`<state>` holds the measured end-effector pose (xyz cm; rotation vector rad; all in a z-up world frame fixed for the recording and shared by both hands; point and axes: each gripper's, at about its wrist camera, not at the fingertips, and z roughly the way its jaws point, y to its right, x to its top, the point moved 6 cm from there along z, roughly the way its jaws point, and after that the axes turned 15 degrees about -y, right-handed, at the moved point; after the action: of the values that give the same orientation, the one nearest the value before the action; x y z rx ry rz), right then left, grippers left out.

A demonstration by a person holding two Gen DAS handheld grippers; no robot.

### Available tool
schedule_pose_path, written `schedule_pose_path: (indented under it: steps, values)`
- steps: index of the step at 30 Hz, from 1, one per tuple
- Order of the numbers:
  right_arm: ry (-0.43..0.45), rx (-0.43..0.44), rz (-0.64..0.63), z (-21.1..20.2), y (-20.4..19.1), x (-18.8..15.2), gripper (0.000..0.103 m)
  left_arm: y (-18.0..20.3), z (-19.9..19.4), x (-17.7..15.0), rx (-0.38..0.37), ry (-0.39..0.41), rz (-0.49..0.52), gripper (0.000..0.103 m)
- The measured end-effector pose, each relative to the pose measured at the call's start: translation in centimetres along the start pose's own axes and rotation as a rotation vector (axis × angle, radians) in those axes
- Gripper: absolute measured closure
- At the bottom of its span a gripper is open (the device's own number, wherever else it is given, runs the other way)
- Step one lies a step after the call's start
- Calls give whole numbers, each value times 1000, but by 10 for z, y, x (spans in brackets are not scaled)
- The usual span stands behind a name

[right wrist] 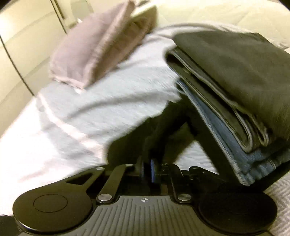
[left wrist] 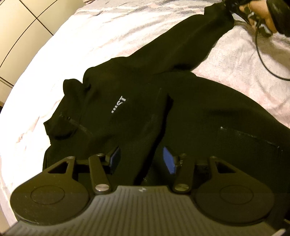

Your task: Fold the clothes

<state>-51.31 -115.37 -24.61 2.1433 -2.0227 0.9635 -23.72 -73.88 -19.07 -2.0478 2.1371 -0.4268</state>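
Left wrist view, left to right: cream panelled cupboard doors (left wrist: pixel 20 27) at far left edge, then white textured bedspread (left wrist: pixel 76 47) covering the bed. Black long-sleeved zip jacket with grey lettering on the chest (left wrist: pixel 130 101) lies spread on the bedspread, collar toward the left, one sleeve stretched up to the top right. Left gripper (left wrist: pixel 143 159) sits low over the jacket's lower front, blue pads (left wrist: pixel 169 160) standing apart with a ridge of black fabric between them; pads not visibly pressing the cloth, so released. At top right a person's hand (left wrist: pixel 261 14) grips the other tool at the sleeve end, black cable (left wrist: pixel 261 54) trailing over the bedspread.

Right wrist view, blurred, left to right: cupboard doors again at left, mauve-grey pillow (right wrist: pixel 90 45) on the bedspread upper left, white bedspread across the middle. Right gripper (right wrist: pixel 151 168) at bottom centre, jaws clenched tight, black sleeve fabric (right wrist: pixel 145 127) of the jacket bunched right at the fingertips and caught between them. To the right, a stack of folded clothes (right wrist: pixel 235 94): dark grey piece on top, black layers with pale edging, blue denim at the bottom, resting on the bed just beside the sleeve.
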Motion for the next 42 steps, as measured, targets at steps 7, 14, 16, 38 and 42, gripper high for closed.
schedule_pose_path:
  steps: [7,14,16,38,42]
  values:
    - [144,245,-314,-97,-140,-3,100,-21,-13,-32,-2,61,-105,55]
    - [206,603,-759,-190,-327,-161,100,-71,-17,-111,21,51,-241,55]
    - [162,680,-903,-190,-363,-240,100,-87,-14,-143,30,32,-282,54]
    - [-192,50,-1176,-121,-294,-347,41,-129,81,-187,133,73,115,54]
    - [-204,-77,-1152,-96,-267,-308,39,-112,108,-161,249,48,324,65]
